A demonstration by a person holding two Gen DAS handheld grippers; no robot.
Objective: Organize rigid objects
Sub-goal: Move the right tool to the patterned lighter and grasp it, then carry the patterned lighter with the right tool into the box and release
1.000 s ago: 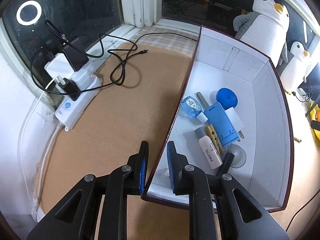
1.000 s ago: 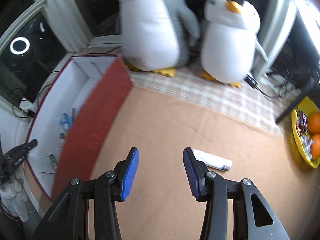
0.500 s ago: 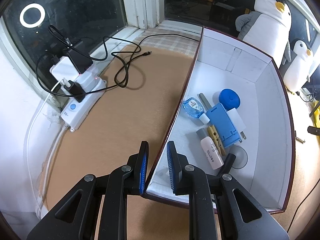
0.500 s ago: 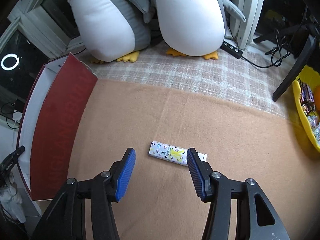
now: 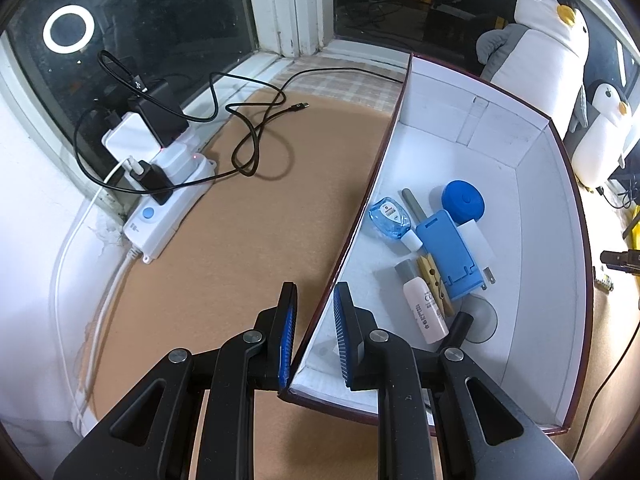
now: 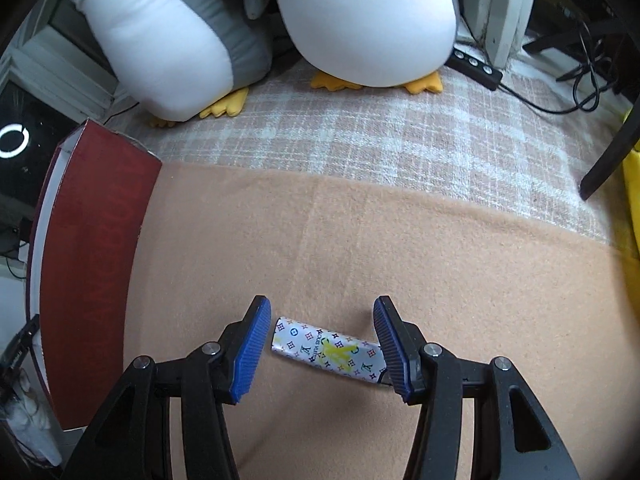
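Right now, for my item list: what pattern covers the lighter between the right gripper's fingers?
White with multicoloured monogram print; the lighter shows best in the right wrist view.

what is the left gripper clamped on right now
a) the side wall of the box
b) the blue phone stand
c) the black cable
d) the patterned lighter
a) The left gripper has one blue pad on each side of the box wall near its front corner, nearly shut on the thin wall; the blue phone stand lies loose inside the box.

Patterned bar (image 6: 329, 353): multicoloured LV monograms, a partly readable "LOUIS VUITT…" line.
Box's red outer wall (image 6: 90, 256): large embossed letters, unreadable.
Pink tube (image 5: 425, 307): print too small.
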